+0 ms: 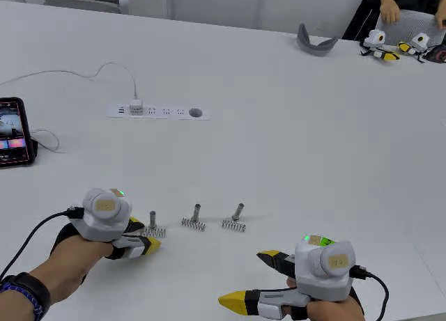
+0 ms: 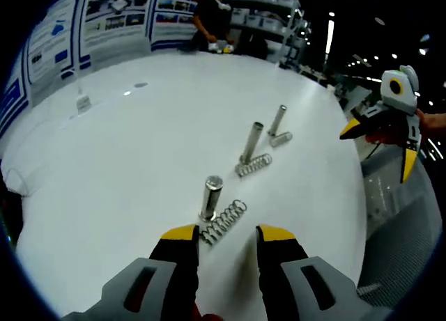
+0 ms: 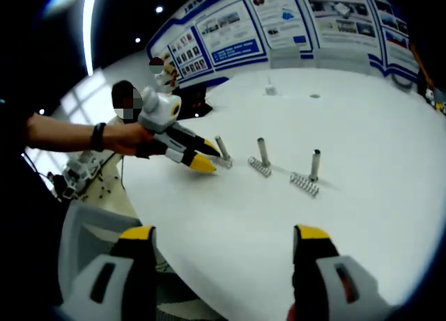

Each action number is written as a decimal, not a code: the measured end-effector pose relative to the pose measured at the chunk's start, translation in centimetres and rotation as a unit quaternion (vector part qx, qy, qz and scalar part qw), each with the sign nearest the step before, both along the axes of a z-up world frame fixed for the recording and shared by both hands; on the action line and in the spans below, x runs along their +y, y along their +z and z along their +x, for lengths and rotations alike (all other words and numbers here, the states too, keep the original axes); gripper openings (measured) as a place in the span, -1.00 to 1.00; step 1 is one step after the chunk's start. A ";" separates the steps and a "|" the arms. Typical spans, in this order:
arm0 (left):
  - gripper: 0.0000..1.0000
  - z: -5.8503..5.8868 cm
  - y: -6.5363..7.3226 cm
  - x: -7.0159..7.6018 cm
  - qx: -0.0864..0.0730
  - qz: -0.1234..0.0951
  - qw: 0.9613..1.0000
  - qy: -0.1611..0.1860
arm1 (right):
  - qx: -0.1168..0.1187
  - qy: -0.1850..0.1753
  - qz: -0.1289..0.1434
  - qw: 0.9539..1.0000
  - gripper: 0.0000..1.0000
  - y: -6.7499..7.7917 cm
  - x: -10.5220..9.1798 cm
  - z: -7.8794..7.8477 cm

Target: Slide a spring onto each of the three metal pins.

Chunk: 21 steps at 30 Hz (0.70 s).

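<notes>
The left gripper (image 1: 143,235) partly covers the left spring (image 1: 154,231) in the head view, so that spring's left end cannot be seen there. In the right gripper view the same spring is mostly hidden behind the left gripper's yellow tip. Whether a tip touches the coil is hard to make out. The right gripper (image 1: 249,278) is cut off by the bottom edge of the head view.

The middle pin (image 1: 196,212) stands upright on the white table (image 1: 293,140), with the left pin (image 1: 152,218) and right pin (image 1: 237,211) on either side of it in one row, all with their long axes vertical. No pin carries a spring. The middle spring (image 1: 194,225) lies flat at the foot of the middle pin, on the person's side. The right spring (image 1: 234,226) and the left spring lie the same way by their own pins. All three springs have their long axes along the row, crosswise to the person.

The left gripper is left of the middle pin, beside the left pin. Its jaws are apart, and in the left gripper view they sit either side of the near end of the left spring. The right gripper is on the person's side and to the right of the middle pin, well apart from it, with its jaws spread wide and nothing between them.
</notes>
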State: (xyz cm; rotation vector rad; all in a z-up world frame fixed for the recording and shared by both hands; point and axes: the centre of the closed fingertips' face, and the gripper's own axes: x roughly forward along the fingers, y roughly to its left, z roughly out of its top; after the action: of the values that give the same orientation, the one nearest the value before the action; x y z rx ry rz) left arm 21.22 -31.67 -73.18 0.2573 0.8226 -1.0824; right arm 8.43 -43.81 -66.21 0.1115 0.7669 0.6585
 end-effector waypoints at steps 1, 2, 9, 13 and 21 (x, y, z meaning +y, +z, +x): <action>-0.36 -0.2 -0.1 0.0 0.002 0.003 1.000 -0.003 | 0.000 0.000 0.001 1.000 0.64 0.0 0.0 0.0; -0.40 -0.3 -0.1 0.1 -0.002 0.003 1.000 -0.003 | 0.001 -0.001 0.002 1.000 0.63 -0.1 0.1 0.0; -0.55 -0.9 -0.1 -0.3 -0.009 0.006 1.000 -0.013 | 0.004 0.004 0.003 1.000 0.62 -0.3 0.3 -0.2; -0.60 -1.4 -0.2 -0.8 -0.014 0.007 1.000 -0.021 | 0.004 0.006 0.003 1.000 0.62 -0.3 0.3 -0.1; -0.77 -1.7 -0.3 -0.8 -0.039 0.019 0.999 -0.020 | 0.004 0.009 0.001 1.000 0.61 -0.2 0.1 -0.1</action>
State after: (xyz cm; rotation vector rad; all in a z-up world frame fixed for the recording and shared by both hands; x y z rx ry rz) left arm 19.52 -32.52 -73.52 0.3477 0.7706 -1.0879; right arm 8.29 -43.68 -66.45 0.1096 0.7755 0.6755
